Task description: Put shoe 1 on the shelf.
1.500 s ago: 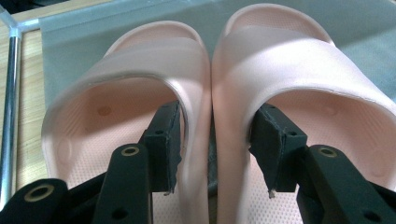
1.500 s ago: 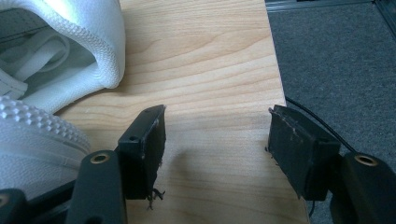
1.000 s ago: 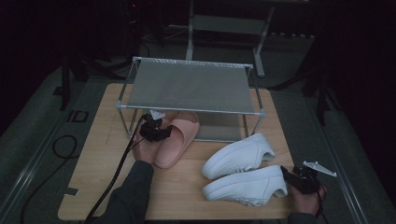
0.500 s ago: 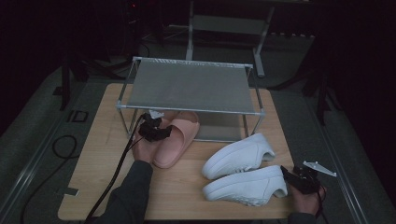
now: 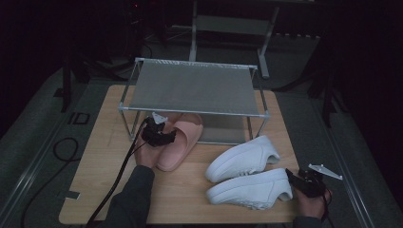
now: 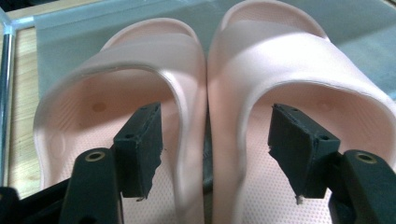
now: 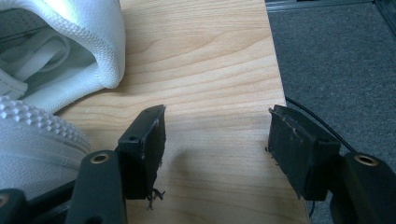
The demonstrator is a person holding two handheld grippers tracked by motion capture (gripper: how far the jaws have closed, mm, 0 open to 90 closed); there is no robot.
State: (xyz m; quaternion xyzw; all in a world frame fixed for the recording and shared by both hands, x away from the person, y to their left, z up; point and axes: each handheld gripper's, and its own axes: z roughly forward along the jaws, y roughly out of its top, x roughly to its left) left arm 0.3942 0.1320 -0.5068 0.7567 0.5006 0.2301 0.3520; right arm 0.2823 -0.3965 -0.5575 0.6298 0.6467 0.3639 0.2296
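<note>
On the wooden surface (image 5: 102,190) before the shoe rack (image 5: 190,90), my left claw (image 6: 212,140) straddles the pink slippers (image 6: 261,93), wide; my right claw (image 7: 215,149) gapes beside the white sneakers (image 5: 247,190).

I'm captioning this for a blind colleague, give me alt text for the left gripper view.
The open left gripper straddles the touching inner edges of two pink slippers lying side by side, one black jaw inside each. A grey shelf mat lies beyond them.

the right gripper (image 7: 215,140) hangs with its black jaws spread over a pale wooden tabletop (image 7: 210,70). two white lace-up sneakers (image 7: 60,51) lie just left, grey carpet (image 7: 336,56) right.
</note>
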